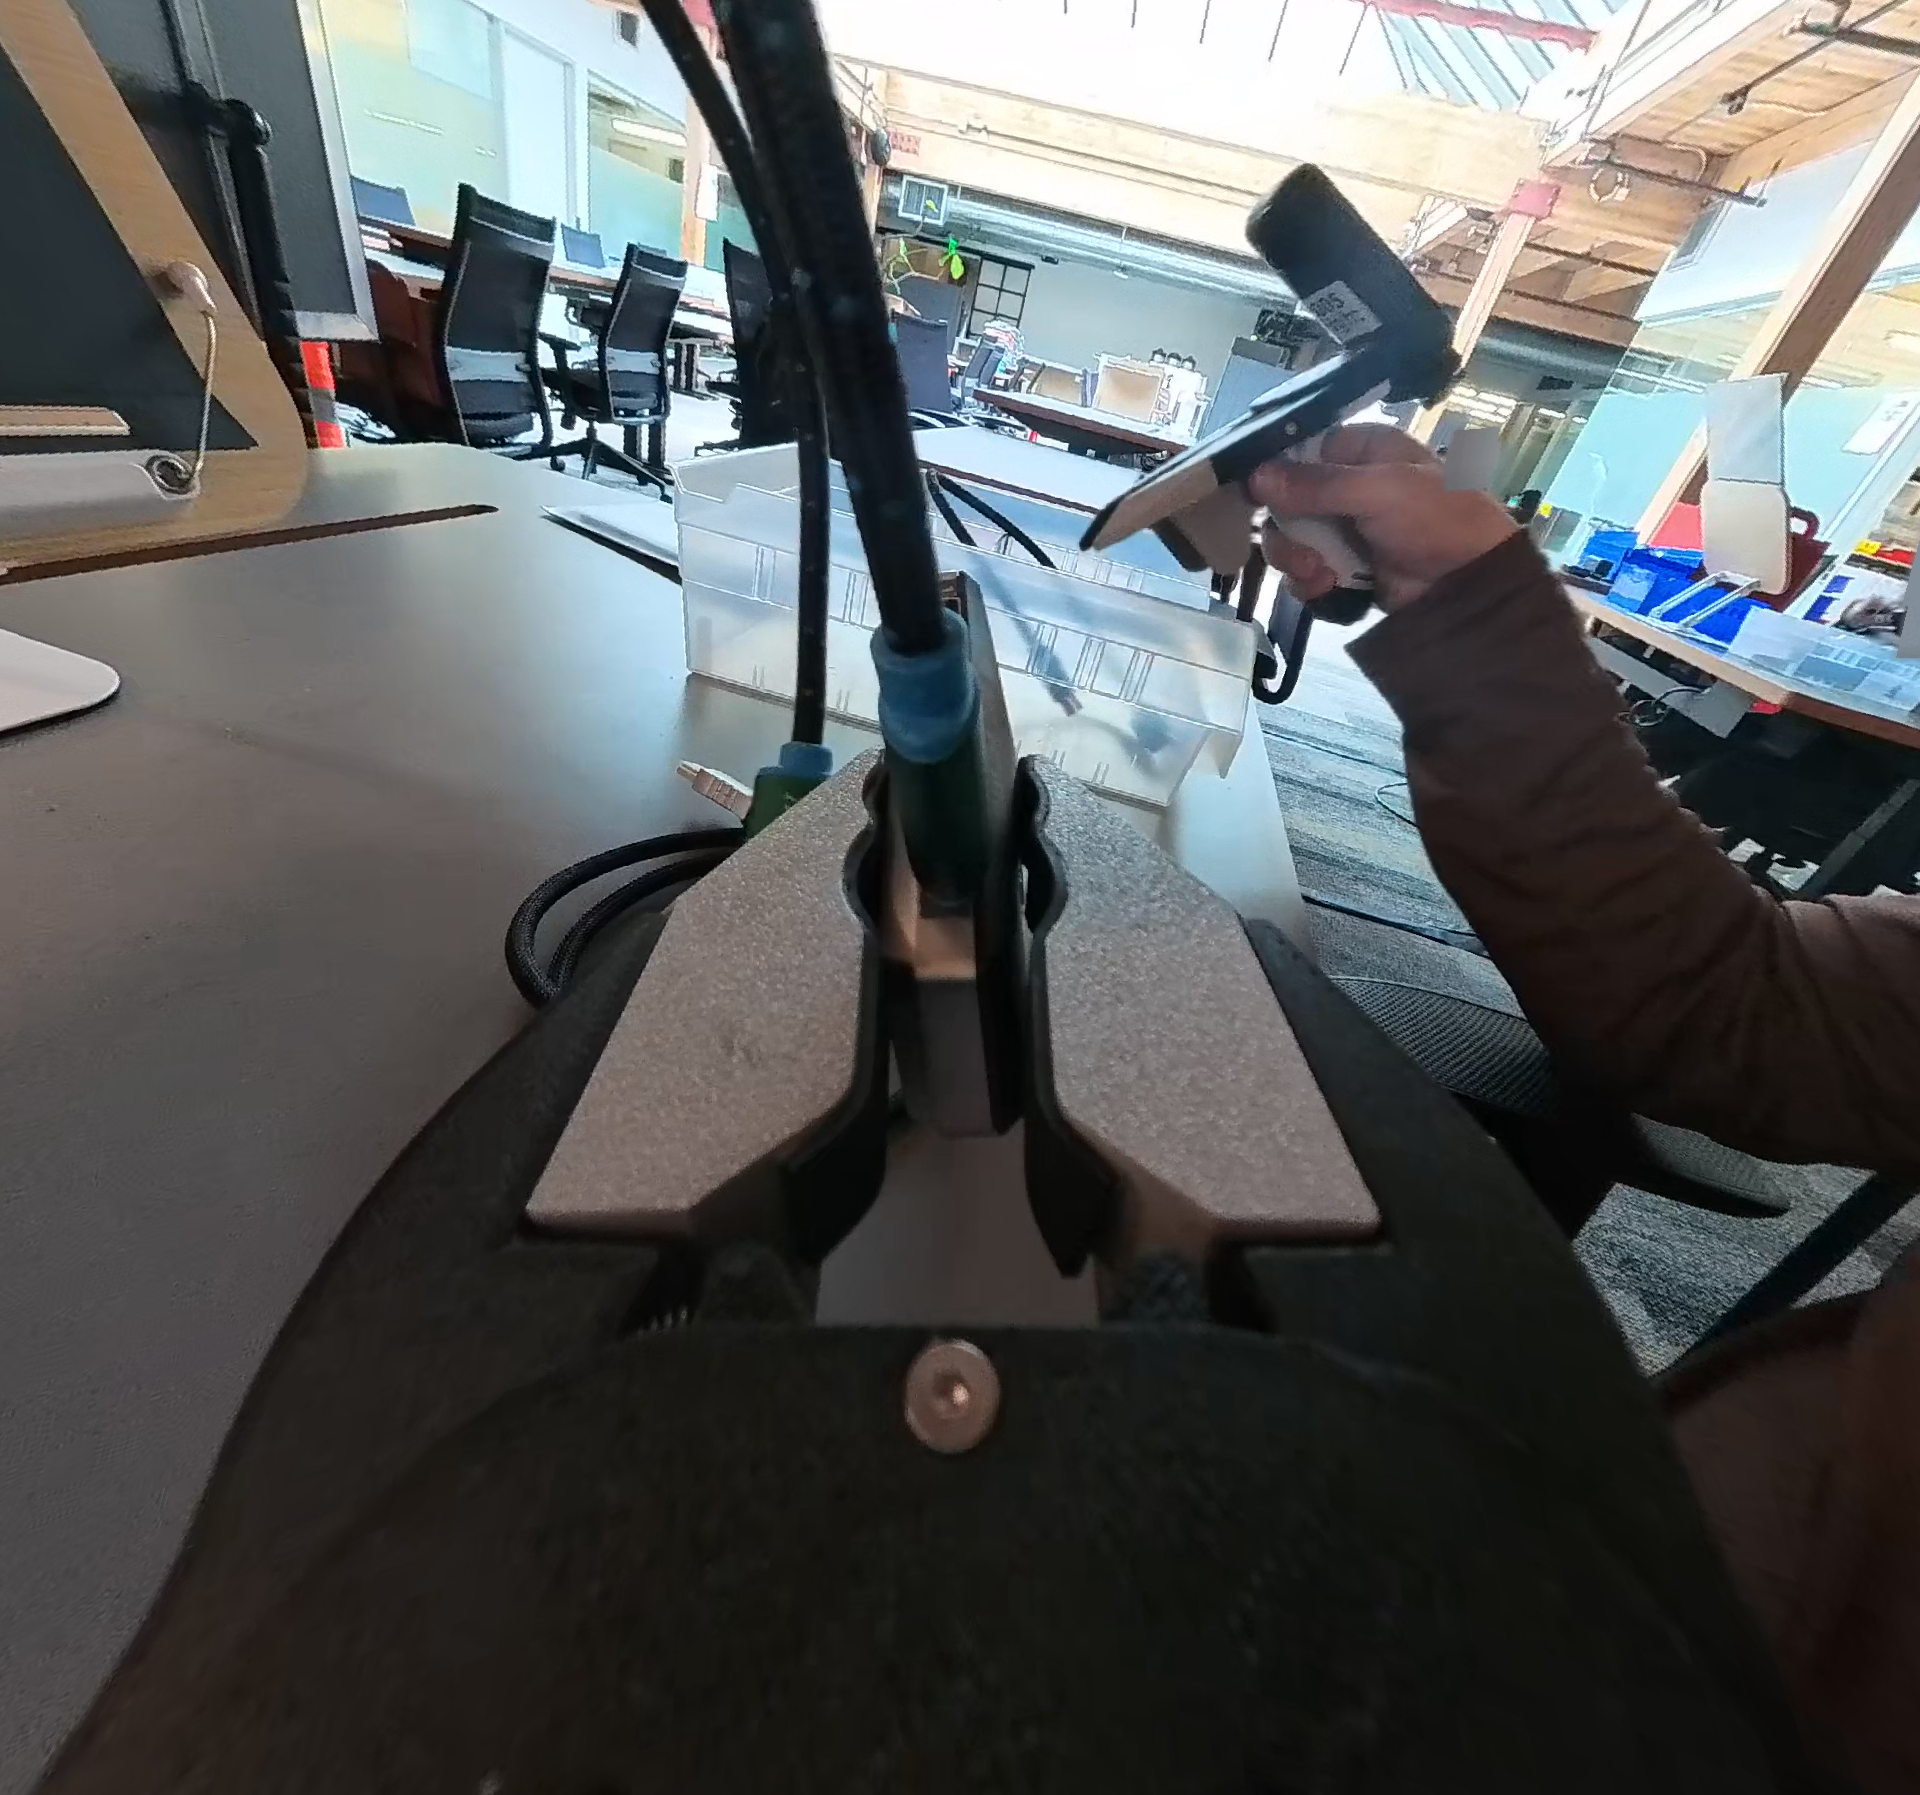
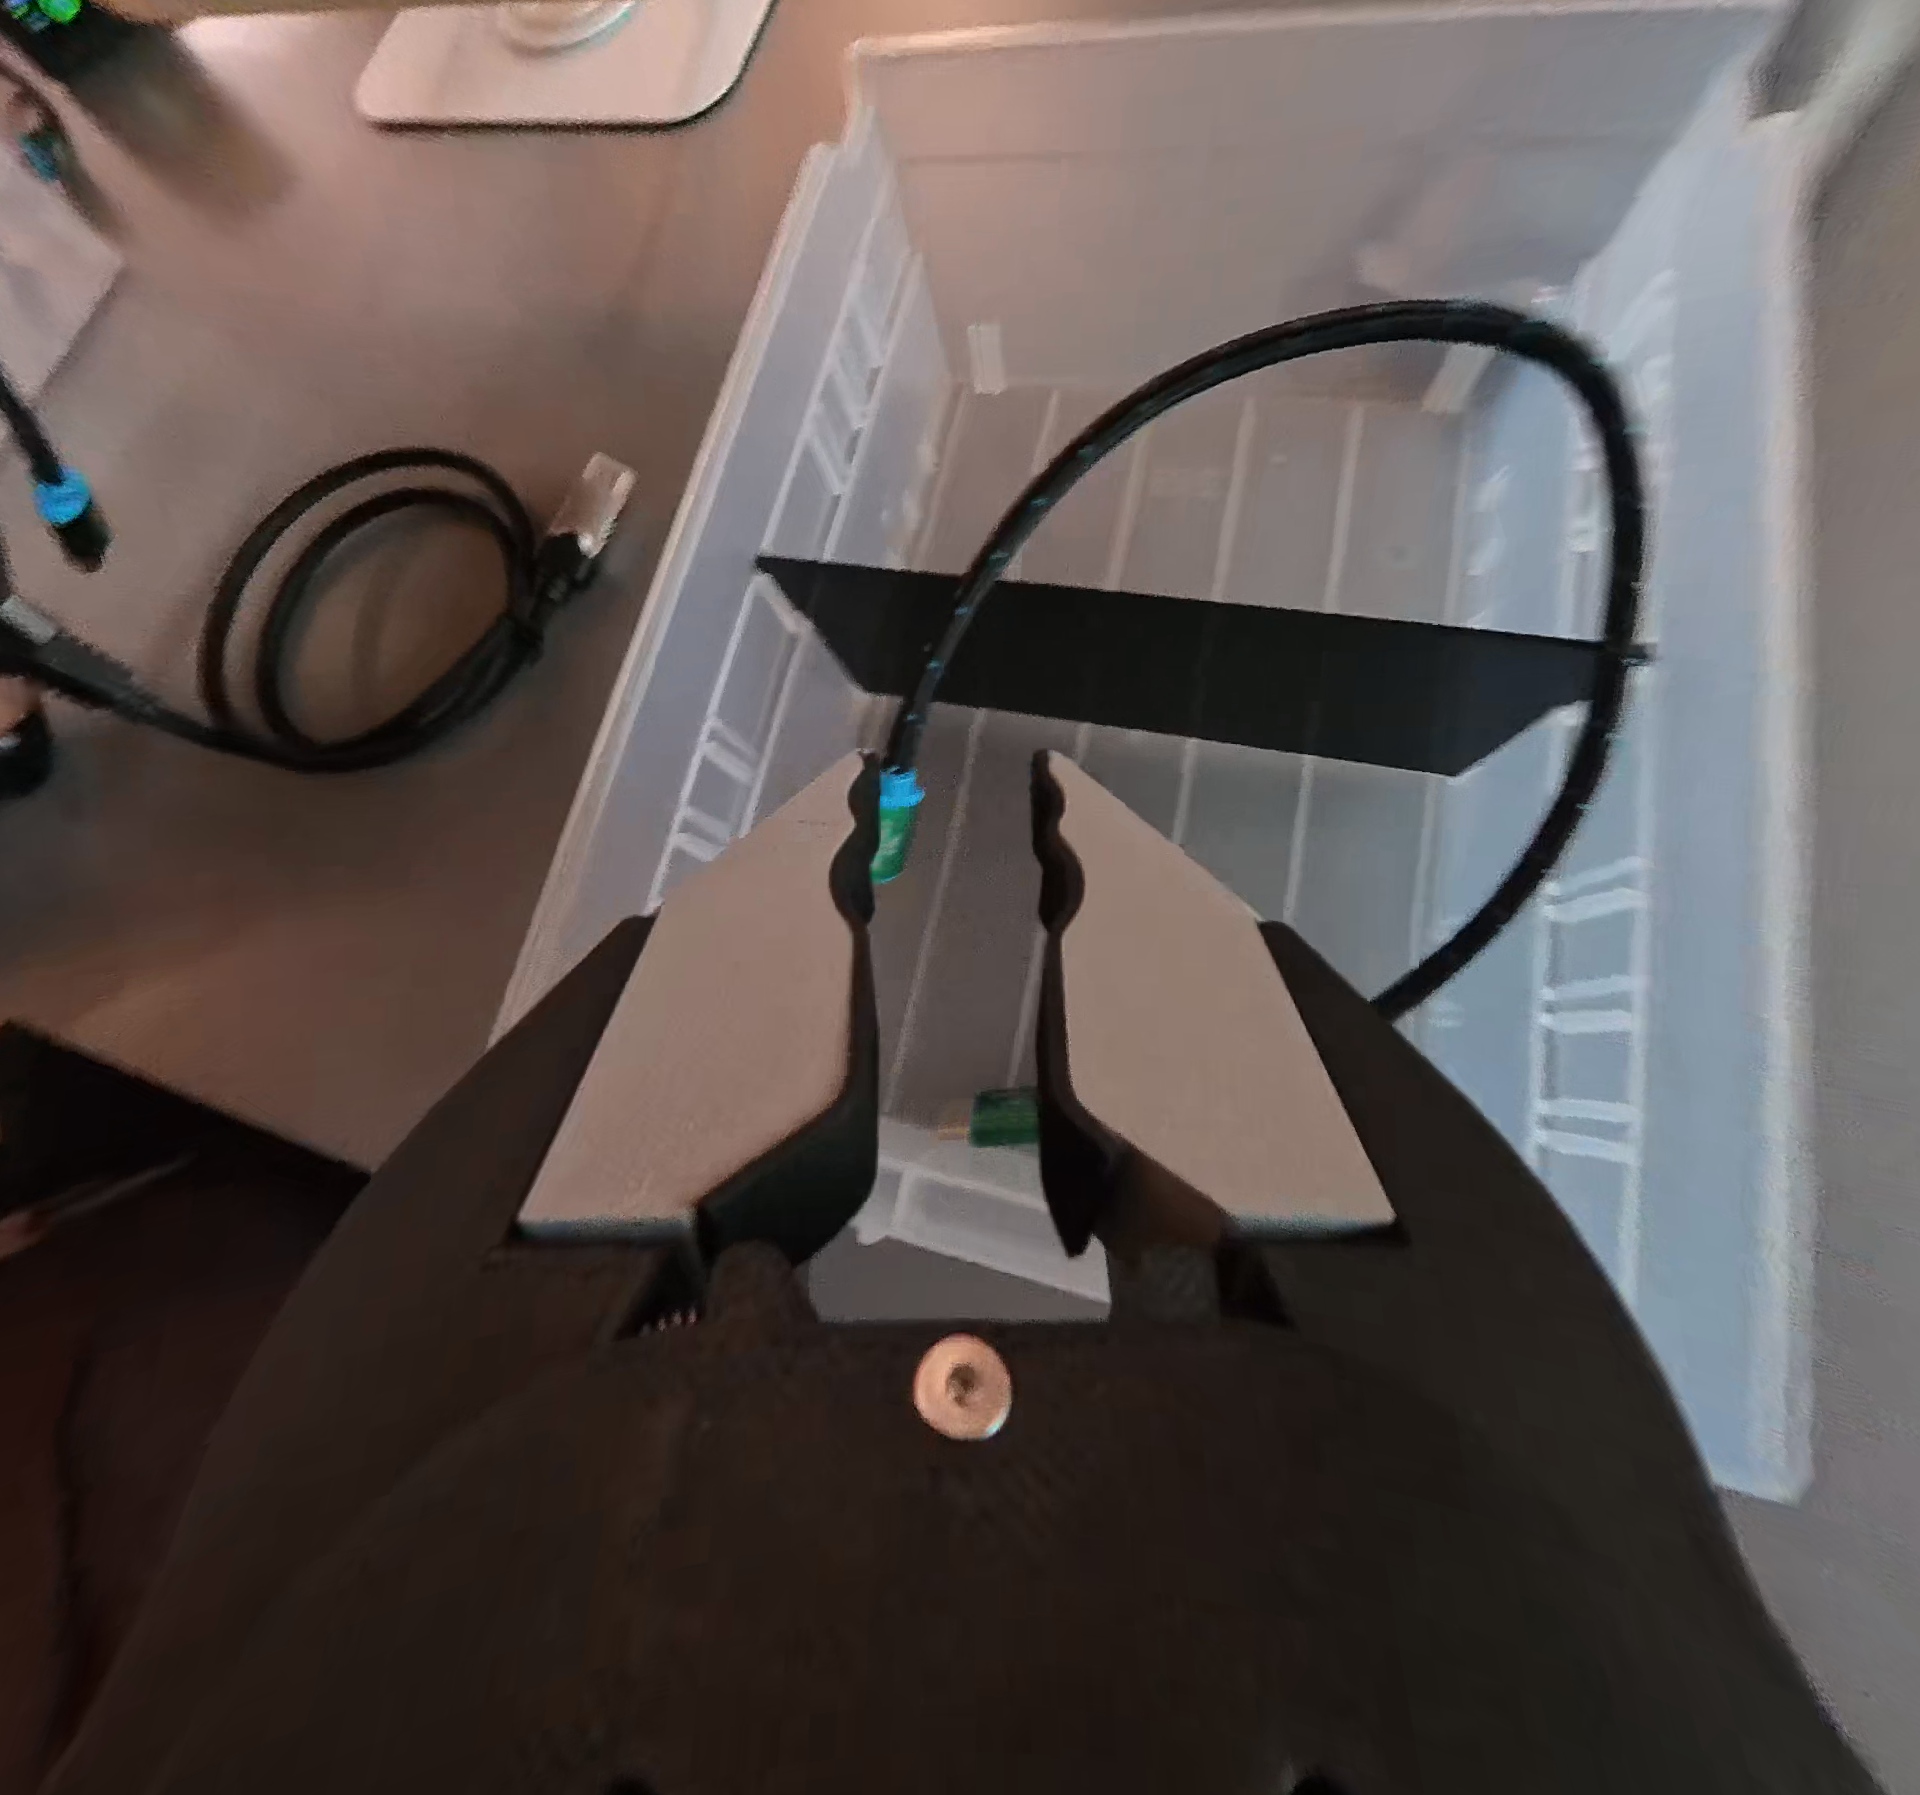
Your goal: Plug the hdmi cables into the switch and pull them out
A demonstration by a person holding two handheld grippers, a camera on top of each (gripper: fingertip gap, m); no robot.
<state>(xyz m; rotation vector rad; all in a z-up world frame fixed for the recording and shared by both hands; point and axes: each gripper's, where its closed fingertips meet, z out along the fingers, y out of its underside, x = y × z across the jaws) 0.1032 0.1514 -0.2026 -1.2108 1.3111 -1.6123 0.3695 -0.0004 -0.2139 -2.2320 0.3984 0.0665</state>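
Black braided cable (image 1: 831,395) rises from the green plug (image 1: 928,810) seated in the switch (image 1: 951,1039), which our left gripper (image 1: 951,841) clamps between both pads at frame centre. Our right gripper (image 2: 951,810) hangs released above the clear bin (image 2: 1714,810); a second green plug (image 2: 891,826) lies against its left pad only, its cable looping to the upper right. At left of that view we see a coiled cable (image 2: 364,602) on the dark table (image 2: 416,291).
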